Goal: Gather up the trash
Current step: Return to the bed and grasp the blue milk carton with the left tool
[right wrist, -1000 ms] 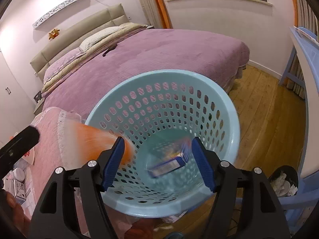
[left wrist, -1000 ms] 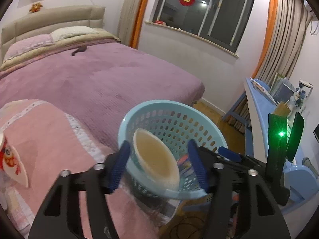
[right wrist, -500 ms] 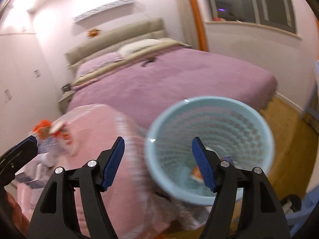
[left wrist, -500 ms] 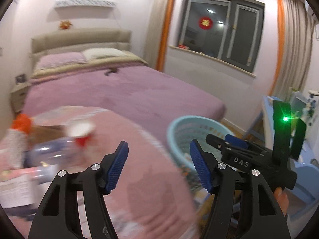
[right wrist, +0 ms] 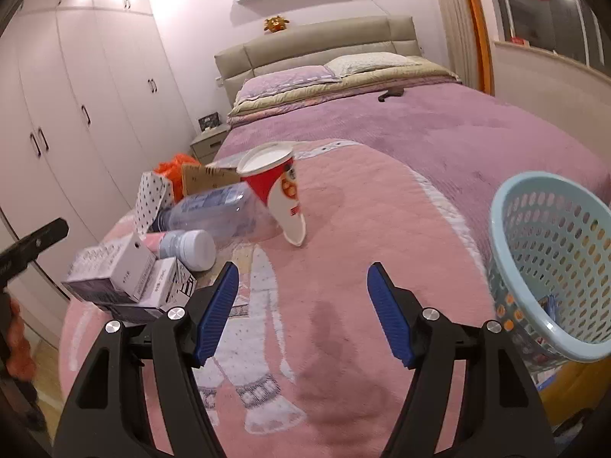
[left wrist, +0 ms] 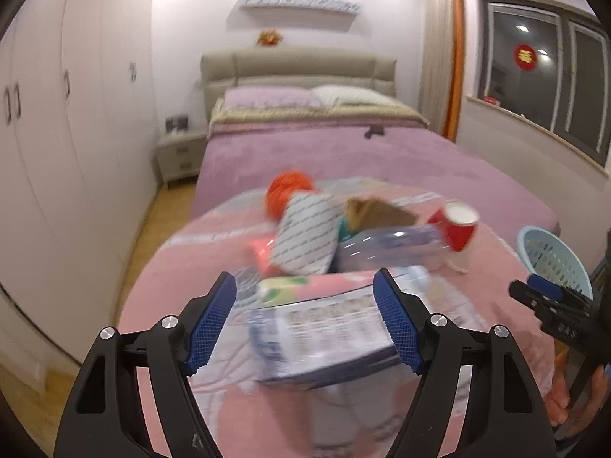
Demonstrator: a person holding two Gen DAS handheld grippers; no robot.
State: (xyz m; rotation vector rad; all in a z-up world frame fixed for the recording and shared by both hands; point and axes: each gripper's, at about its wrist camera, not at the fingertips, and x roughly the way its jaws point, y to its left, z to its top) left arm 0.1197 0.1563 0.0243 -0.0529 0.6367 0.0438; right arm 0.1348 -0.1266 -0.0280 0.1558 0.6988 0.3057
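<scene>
A pile of trash lies on the pink blanket [right wrist: 362, 229]: a red and white paper cup [right wrist: 280, 187] [left wrist: 456, 225], a clear plastic bottle [right wrist: 214, 212] [left wrist: 385, 250], white printed boxes [right wrist: 114, 271] [left wrist: 324, 328], a dotted pouch [left wrist: 307, 234], an orange bag [left wrist: 286, 191] and a cardboard piece [left wrist: 372, 212]. My left gripper [left wrist: 305, 324] is open and empty, just above the large box. My right gripper [right wrist: 301, 311] is open and empty over bare blanket, right of the boxes. The light blue basket [right wrist: 553, 259] [left wrist: 550, 259] stands at the blanket's right edge with some trash inside.
The purple bed [right wrist: 420, 122] with pillows and headboard lies beyond. White wardrobes [right wrist: 76, 95] line the left wall. A nightstand [left wrist: 179, 152] stands beside the bed. The window [left wrist: 546, 87] and wooden floor [left wrist: 160, 206] are at the sides.
Both grippers swung left from the basket to the trash pile. The paper bowl that was between the left fingers a second ago is gone; the left gripper is empty.
</scene>
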